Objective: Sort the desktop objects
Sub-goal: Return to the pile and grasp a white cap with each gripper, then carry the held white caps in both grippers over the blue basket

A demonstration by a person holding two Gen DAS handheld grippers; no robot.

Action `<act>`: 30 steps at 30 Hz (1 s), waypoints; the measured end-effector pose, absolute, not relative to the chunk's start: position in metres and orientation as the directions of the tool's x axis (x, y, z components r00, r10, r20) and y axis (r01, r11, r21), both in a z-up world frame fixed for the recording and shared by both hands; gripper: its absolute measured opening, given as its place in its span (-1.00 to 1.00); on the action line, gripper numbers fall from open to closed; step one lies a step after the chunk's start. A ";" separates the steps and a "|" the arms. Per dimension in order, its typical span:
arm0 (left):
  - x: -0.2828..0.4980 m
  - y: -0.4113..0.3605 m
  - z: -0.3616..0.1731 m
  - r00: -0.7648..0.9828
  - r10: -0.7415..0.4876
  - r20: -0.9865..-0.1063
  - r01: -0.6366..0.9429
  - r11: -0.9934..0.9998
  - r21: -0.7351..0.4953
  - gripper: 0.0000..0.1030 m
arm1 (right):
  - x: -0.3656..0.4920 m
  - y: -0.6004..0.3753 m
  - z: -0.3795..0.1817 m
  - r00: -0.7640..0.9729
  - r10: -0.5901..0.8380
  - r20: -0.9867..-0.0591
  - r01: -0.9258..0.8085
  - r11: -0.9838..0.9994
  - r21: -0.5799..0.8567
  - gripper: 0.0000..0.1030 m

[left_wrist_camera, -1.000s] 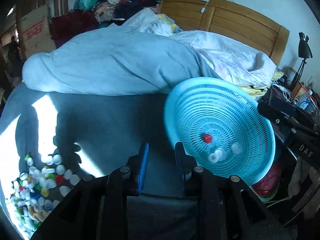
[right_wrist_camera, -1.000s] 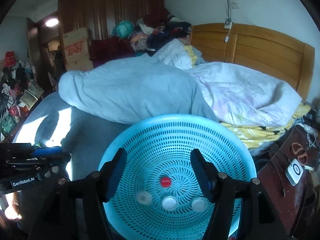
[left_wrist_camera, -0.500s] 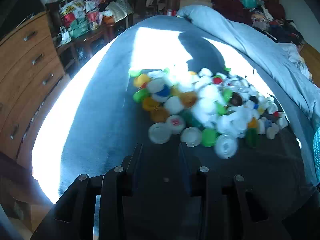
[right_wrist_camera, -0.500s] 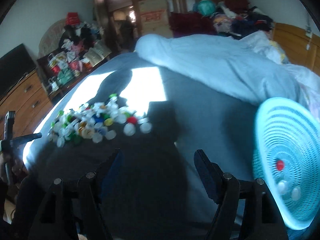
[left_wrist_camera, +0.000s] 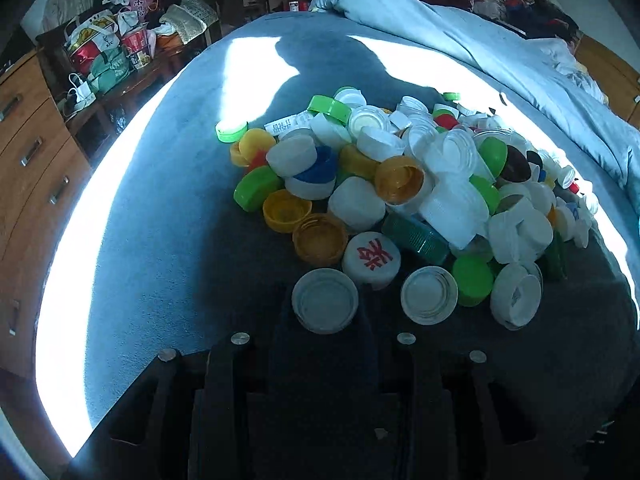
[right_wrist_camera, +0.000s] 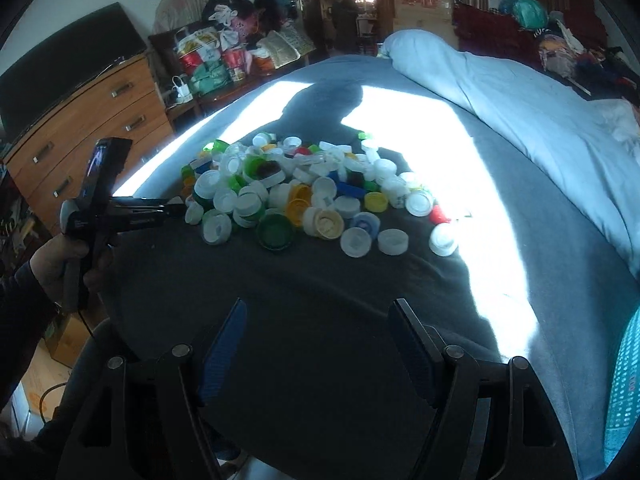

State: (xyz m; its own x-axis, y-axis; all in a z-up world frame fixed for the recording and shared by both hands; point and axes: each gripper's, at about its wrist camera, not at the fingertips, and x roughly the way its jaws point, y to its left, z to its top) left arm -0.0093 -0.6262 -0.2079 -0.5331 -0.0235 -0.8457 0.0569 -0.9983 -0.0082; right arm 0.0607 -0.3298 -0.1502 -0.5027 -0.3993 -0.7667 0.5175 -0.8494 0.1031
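On the bed sheet [left_wrist_camera: 160, 240], left tool [left_wrist_camera: 325, 312] narrowly astride a white cap [left_wrist_camera: 325, 300], right tool [right_wrist_camera: 320, 344] wide, empty.

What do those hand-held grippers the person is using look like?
Each hand-held gripper is a black frame with silver screws. The right one has blue ribbed pads. The left one carries a phone-like screen on top and a thin black cable below; the person's sleeve is dark.

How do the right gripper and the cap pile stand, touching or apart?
Apart. The right wrist view shows bare blanket between the open right gripper and the cap pile.
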 end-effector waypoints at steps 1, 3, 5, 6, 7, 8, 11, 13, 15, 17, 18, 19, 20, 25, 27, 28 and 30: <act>-0.006 -0.626 -0.206 -0.538 -0.026 -0.842 0.056 -0.998 -0.004 -0.49 | 0.059 -0.338 -0.152 -0.493 -0.408 -0.768 0.529 -0.842 0.108 0.49; 0.005 -0.627 -0.198 -0.559 -0.031 -0.829 0.063 -0.998 -0.005 -0.49 | 0.050 -0.358 -0.159 -0.463 -0.434 -0.773 0.556 -0.821 0.128 0.35; 0.016 -0.633 -0.188 -0.583 -0.034 -0.812 0.092 -0.995 -0.024 -0.49 | 0.040 -0.382 -0.171 -0.428 -0.463 -0.776 0.578 -0.800 0.158 0.32; 0.021 -0.638 -0.184 -0.591 -0.040 -0.806 0.113 -0.993 -0.033 -0.49 | 0.035 -0.393 -0.177 -0.411 -0.476 -0.778 0.588 -0.790 0.172 0.32; 0.025 -0.642 -0.181 -0.598 -0.041 -0.800 0.131 -0.990 -0.048 -0.49 | 0.031 -0.407 -0.183 -0.398 -0.481 -0.781 0.598 -0.782 0.177 0.32; 0.029 -0.647 -0.178 -0.605 -0.042 -0.795 0.150 -0.987 -0.062 -0.49 | 0.027 -0.418 -0.188 -0.396 -0.481 -0.783 0.605 -0.778 0.172 0.32; 0.037 -0.658 -0.175 -0.611 -0.037 -0.791 0.188 -0.977 -0.099 -0.49 | 0.016 -0.454 -0.203 -0.400 -0.475 -0.784 0.624 -0.767 0.146 0.32; 0.038 -0.661 -0.176 -0.609 -0.034 -0.793 0.195 -0.975 -0.109 -0.49 | 0.010 -0.472 -0.212 -0.406 -0.455 -0.792 0.631 -0.767 0.118 0.32; 0.037 -0.662 -0.179 -0.603 -0.031 -0.797 0.196 -0.974 -0.110 -0.49 | 0.005 -0.484 -0.223 -0.422 -0.417 -0.805 0.623 -0.779 0.077 0.32; 0.036 -0.662 -0.182 -0.600 -0.022 -0.800 0.197 -0.973 -0.121 -0.49 | -0.001 -0.490 -0.234 -0.431 -0.389 -0.814 0.613 -0.788 0.052 0.29; 0.035 -0.662 -0.184 -0.597 -0.015 -0.802 0.198 -0.972 -0.129 -0.49 | -0.001 -0.490 -0.235 -0.446 -0.379 -0.811 0.610 -0.791 0.035 0.05; 0.035 -0.661 -0.186 -0.594 -0.009 -0.804 0.195 -0.972 -0.133 -0.49 | -0.002 -0.488 -0.235 -0.451 -0.377 -0.809 0.612 -0.791 0.027 -0.05; 0.036 -0.660 -0.187 -0.594 -0.006 -0.805 0.190 -0.973 -0.133 -0.49 | -0.004 -0.486 -0.234 -0.448 -0.377 -0.811 0.611 -0.791 0.030 -0.17; 0.039 -0.656 -0.178 -0.605 0.021 -0.796 0.170 -0.973 -0.155 -0.49 | 0.002 -0.466 -0.180 -0.431 -0.475 -0.768 0.621 -0.773 0.129 -0.17; 0.041 -0.648 -0.171 -0.623 0.018 -0.782 0.143 -0.980 -0.136 -0.49 | 0.004 -0.460 -0.179 -0.446 -0.489 -0.750 0.658 -0.747 0.095 -0.17; 0.038 -0.642 -0.174 -0.615 0.011 -0.789 0.130 -0.985 -0.115 -0.49 | -0.015 -0.454 -0.204 -0.354 -0.443 -0.824 0.613 -0.775 0.155 -0.18; 0.033 -0.636 -0.181 -0.597 0.009 -0.803 0.124 -0.987 -0.102 -0.49 | -0.018 -0.441 -0.202 -0.373 -0.475 -0.797 0.600 -0.779 0.183 -0.17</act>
